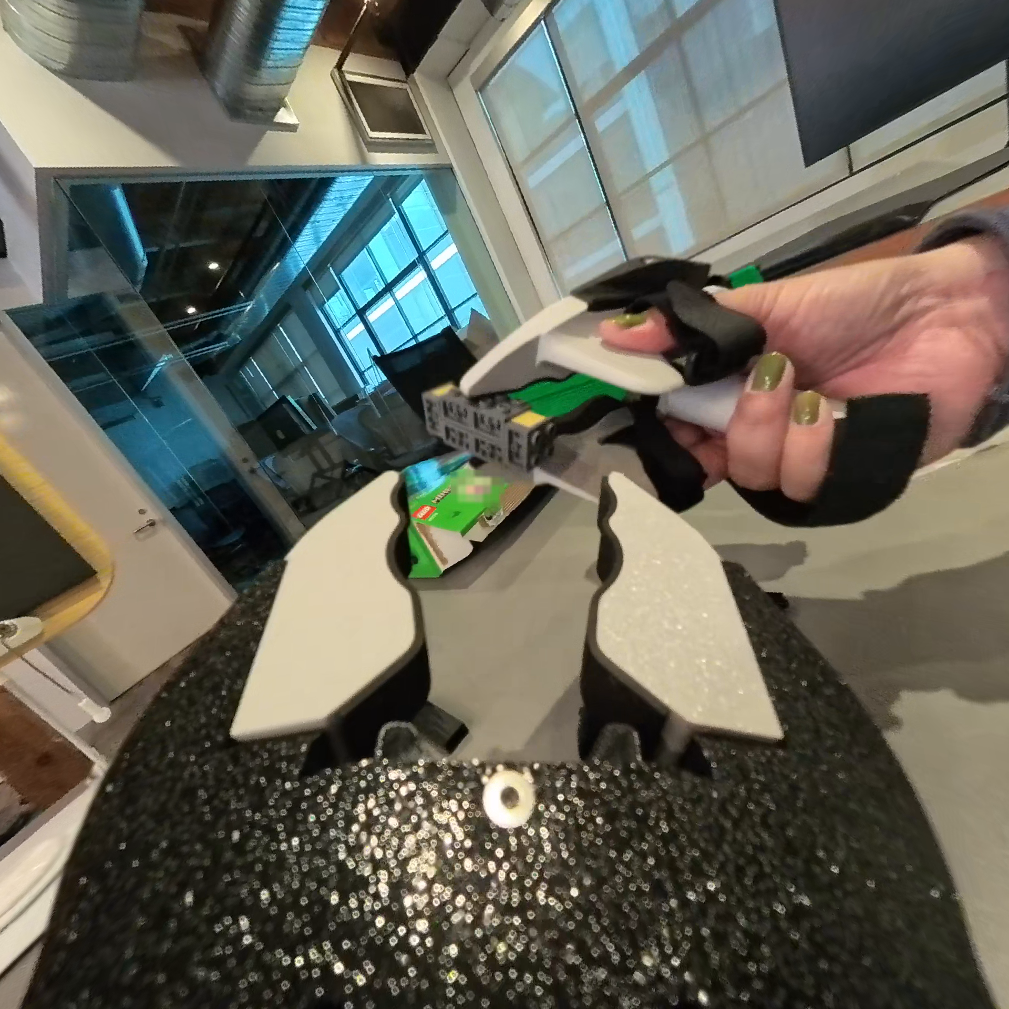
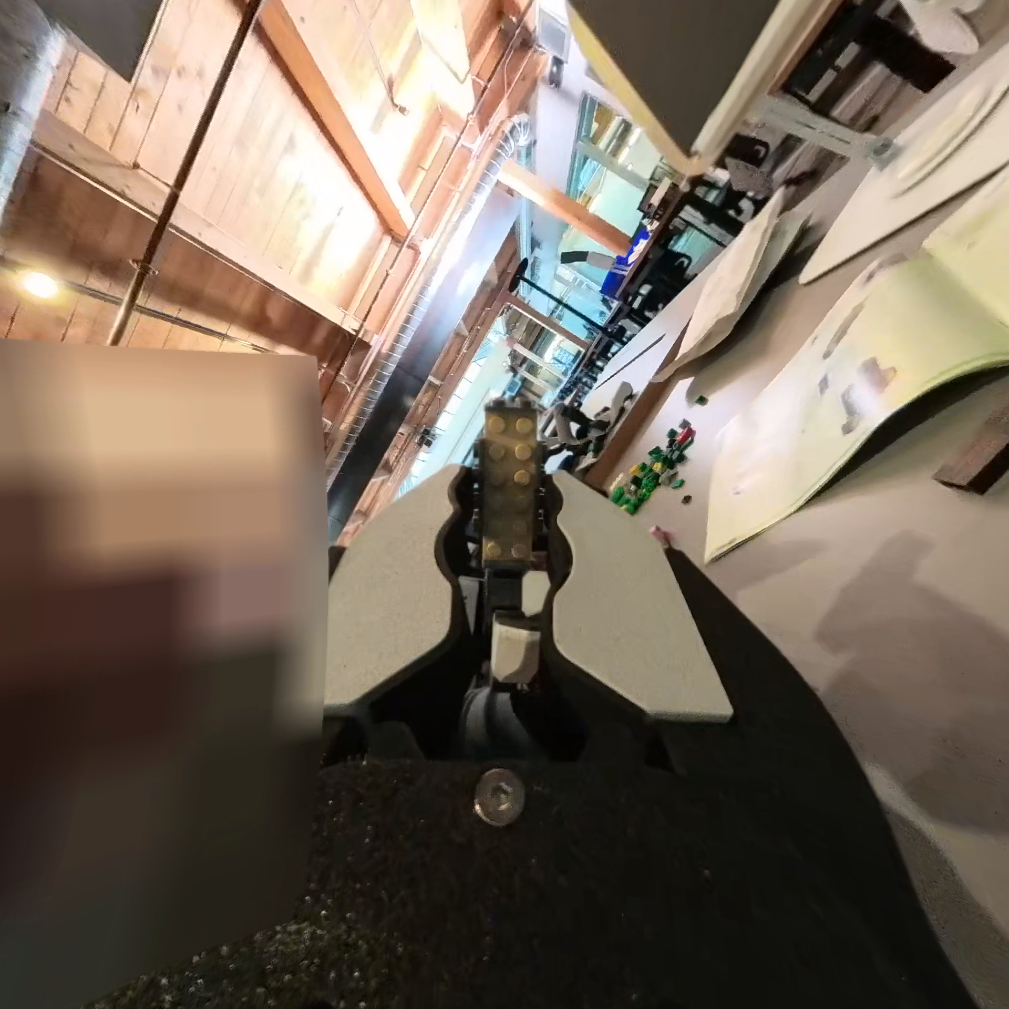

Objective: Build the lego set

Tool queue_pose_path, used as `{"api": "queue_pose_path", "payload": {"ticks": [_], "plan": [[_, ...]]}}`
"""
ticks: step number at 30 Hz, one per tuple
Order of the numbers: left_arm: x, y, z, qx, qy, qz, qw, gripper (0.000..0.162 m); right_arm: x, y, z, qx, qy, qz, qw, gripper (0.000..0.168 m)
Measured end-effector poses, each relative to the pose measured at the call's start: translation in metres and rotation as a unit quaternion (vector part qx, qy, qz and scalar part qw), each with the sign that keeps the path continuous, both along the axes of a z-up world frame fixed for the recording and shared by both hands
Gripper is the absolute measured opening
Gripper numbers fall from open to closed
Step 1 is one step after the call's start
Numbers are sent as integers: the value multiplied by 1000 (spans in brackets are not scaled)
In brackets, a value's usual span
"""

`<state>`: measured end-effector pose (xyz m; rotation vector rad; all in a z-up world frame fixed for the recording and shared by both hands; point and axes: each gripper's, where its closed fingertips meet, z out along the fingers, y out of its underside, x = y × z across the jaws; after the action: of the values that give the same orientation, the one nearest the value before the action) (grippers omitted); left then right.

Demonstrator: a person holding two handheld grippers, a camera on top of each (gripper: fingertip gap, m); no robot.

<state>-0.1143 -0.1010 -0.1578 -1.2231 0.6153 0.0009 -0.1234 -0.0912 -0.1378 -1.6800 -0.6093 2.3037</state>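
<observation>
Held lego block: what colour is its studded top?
Tan-yellow studs on the lego block, grey sides; best in the right wrist view, clamped between the right gripper fingers.

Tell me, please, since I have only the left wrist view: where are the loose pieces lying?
Observer: In the right wrist view, a small pile of loose pieces, mostly green, lies on the grey table, off to the side of the right tool.
Operator: Is the booklet out?
Observer: Yes, the booklet lies open on the table beside that pile.
Operator: What does the top of the held block look like?
Observer: The block shows a tan studded top between the tool's fingers.
</observation>
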Motion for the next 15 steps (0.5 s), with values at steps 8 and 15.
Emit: {"api": "queue_pose_path", "payload": {"ticks": [8, 15], "plan": [[5, 0, -3, -6, 16, -14, 1000, 70, -1, -9, -19, 67, -65, 25, 995, 24], [14, 0, -12, -15, 51, -37, 998, 73, 6, -28, -32, 114, -119, 100, 981, 24]]}}
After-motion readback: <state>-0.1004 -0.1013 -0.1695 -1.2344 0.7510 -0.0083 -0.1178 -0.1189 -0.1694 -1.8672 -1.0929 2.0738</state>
